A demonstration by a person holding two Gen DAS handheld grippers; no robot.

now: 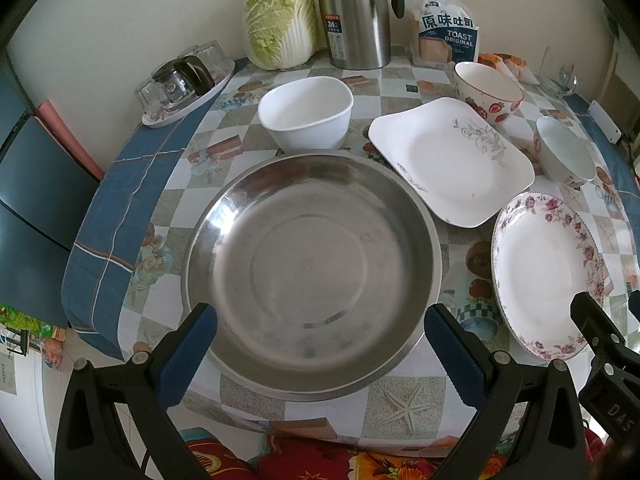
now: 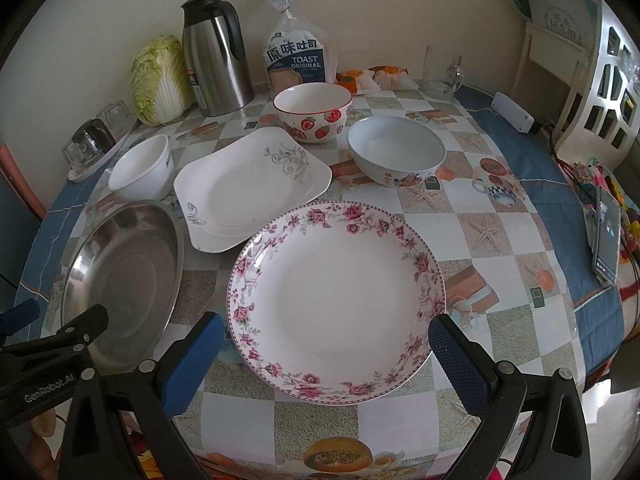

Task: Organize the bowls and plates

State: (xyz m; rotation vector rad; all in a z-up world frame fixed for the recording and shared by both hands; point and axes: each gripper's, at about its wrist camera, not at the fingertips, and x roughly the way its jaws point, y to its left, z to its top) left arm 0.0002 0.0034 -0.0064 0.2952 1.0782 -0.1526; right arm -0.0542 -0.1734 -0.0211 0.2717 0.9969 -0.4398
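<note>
A large steel plate (image 1: 312,272) (image 2: 124,276) lies at the table's near left, and my left gripper (image 1: 320,344) hovers open over its near rim. Right of it lies a round floral plate (image 1: 548,272) (image 2: 336,300), with my right gripper (image 2: 326,354) open above its near edge. Behind them lies a square white plate (image 1: 452,160) (image 2: 252,188). A plain white bowl (image 1: 306,114) (image 2: 140,170), a strawberry bowl (image 1: 490,88) (image 2: 312,112) and a pale blue bowl (image 1: 564,152) (image 2: 396,156) stand further back.
Along the wall stand a cabbage (image 1: 280,20), a steel thermos jug (image 1: 356,16), a toast bag (image 1: 446,32) and a glass mug (image 2: 442,72). A tray of upturned glasses (image 1: 184,84) sits at the far left. A phone (image 2: 608,236) lies on the right edge.
</note>
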